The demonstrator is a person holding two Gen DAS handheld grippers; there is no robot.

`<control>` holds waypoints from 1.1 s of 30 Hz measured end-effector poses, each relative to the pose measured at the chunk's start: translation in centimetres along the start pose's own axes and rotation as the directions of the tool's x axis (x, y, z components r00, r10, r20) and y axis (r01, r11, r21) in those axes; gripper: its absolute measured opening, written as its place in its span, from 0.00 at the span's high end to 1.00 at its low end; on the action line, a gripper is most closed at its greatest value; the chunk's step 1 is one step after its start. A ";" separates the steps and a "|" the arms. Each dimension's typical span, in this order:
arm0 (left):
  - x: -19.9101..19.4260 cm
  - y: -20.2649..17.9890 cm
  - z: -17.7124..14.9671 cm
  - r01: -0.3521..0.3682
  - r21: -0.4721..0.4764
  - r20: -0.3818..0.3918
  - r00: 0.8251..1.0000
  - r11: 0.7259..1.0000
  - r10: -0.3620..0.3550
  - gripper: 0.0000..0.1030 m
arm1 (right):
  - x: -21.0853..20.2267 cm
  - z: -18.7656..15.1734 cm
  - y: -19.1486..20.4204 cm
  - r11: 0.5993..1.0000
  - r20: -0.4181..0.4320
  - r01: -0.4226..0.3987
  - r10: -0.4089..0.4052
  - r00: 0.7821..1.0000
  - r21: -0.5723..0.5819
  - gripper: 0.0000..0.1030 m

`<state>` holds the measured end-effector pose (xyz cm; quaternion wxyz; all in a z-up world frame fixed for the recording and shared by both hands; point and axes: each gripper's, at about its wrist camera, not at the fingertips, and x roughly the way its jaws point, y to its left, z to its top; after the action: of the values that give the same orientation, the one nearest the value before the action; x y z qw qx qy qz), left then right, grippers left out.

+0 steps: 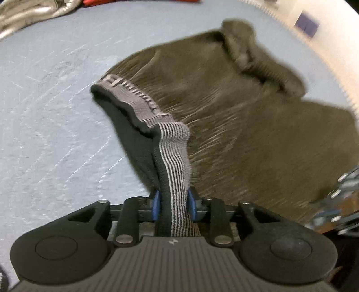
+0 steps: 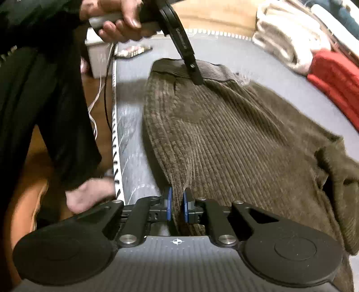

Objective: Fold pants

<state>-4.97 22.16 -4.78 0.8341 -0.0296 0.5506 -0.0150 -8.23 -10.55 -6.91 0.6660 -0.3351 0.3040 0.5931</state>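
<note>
Brown corduroy pants (image 1: 224,107) lie spread on a pale blue mat (image 1: 49,112). My left gripper (image 1: 172,205) is shut on the grey striped waistband (image 1: 174,161), which rises from the mat into its blue pads. In the right wrist view the same pants (image 2: 224,139) stretch away from me, and my right gripper (image 2: 177,205) is shut on a pinched ridge of the brown fabric at their near end. The left gripper (image 2: 198,80) shows there too, at the far waistband (image 2: 213,70), held by a person's hand (image 2: 116,22). A bunched pant leg (image 2: 338,179) lies at the right.
The mat edge (image 2: 115,143) runs down the left of the right wrist view, with wooden floor, cables and a person's dark trouser leg and bare foot (image 2: 89,197) beyond it. A red garment (image 2: 336,74) and white folded clothes (image 2: 289,38) sit at the far right. Silver-grey fabric (image 1: 29,13) lies at the far left.
</note>
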 end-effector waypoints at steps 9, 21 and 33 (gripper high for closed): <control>-3.2 -4.0 3.6 -0.113 0.058 0.282 0.955 0.992 0.093 0.37 | -5.8 -0.4 -7.2 0.955 0.152 0.123 -0.169 0.974 0.272 0.49; 0.3 -13.4 8.4 0.031 0.087 0.282 0.958 0.996 -0.055 0.74 | -8.1 -5.8 -23.7 0.426 -0.113 0.489 -0.656 0.746 0.761 0.34; 1.6 -15.2 10.7 0.029 0.110 0.279 0.958 0.993 -0.059 0.74 | -0.9 -8.1 -29.6 0.356 -0.241 0.504 -0.576 0.782 0.787 0.28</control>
<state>5.66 7.23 -1.08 0.9039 0.0001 0.4238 -0.0581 21.00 -19.79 -8.44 0.9092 -0.0444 0.3890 0.1414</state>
